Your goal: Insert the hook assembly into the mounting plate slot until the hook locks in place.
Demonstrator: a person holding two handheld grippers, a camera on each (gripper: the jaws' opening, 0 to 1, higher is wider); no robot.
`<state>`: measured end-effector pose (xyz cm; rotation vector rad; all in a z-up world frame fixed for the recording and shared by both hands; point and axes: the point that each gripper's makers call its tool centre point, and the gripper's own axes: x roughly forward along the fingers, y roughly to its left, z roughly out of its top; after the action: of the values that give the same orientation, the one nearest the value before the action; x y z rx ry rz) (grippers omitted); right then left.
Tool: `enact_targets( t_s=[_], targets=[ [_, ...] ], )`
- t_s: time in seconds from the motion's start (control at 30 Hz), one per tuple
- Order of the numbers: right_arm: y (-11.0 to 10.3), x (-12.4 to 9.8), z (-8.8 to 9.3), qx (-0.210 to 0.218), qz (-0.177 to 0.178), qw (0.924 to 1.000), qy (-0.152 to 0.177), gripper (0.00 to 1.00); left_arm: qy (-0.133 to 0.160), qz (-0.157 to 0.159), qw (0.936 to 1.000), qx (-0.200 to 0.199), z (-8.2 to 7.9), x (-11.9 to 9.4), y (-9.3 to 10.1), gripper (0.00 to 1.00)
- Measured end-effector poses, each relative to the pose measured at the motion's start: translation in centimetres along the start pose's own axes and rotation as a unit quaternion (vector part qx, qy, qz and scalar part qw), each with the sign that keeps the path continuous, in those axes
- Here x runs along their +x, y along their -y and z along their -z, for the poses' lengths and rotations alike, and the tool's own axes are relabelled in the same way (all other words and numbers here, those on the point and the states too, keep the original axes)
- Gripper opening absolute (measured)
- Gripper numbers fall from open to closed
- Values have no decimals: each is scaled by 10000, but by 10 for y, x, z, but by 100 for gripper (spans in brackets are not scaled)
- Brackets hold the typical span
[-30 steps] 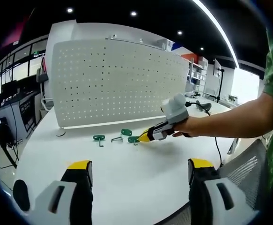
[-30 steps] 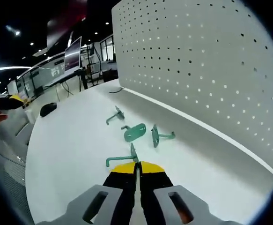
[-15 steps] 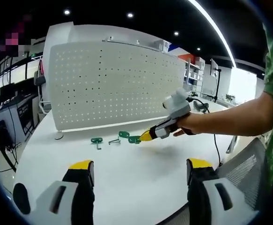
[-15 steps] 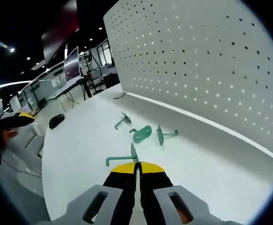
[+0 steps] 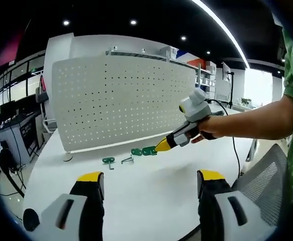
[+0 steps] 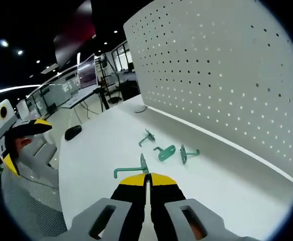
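My right gripper (image 6: 147,178) is shut on a green hook (image 6: 131,170), whose plate stands upright at the yellow tips and whose arm points left. In the left gripper view the same right gripper (image 5: 162,145) reaches in from the right in a person's hand, holding the green hook (image 5: 149,150) just above the white table (image 5: 151,175). Three more green hooks (image 6: 166,152) lie on the table in front of the white perforated mounting plate (image 6: 226,85), which stands upright at the back (image 5: 121,105). My left gripper (image 5: 149,183) hangs open low over the near table edge.
A small black object (image 6: 73,132) lies near the table's edge, also seen low at the left (image 5: 29,219). The left gripper (image 6: 15,135) shows at the far left of the right gripper view. A mesh chair (image 5: 267,170) stands beside the table. Office desks lie beyond.
My right gripper has risen off the table with the green hook held in it and drawn back from the loose hooks. My left gripper stays open and has barely moved.
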<state>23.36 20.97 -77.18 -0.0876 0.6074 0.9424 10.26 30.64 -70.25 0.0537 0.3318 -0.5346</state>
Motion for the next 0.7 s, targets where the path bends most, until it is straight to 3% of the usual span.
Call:
enact_targets(
  t_s=[0.33,0.57,0.7],
  targets=[
    [-21,-16,-25,-315,-61,9994,132,1,190,83,9991,363,-14,-6,4,71],
    [-32,-24,-29,-408,-110,9990,107,1,274,126,9978,584,-21,-11,2,63],
    [-40,-25,-29,-471,-149,9988,49,1,223,242,9950,948,-21,-12,6,55]
  ],
)
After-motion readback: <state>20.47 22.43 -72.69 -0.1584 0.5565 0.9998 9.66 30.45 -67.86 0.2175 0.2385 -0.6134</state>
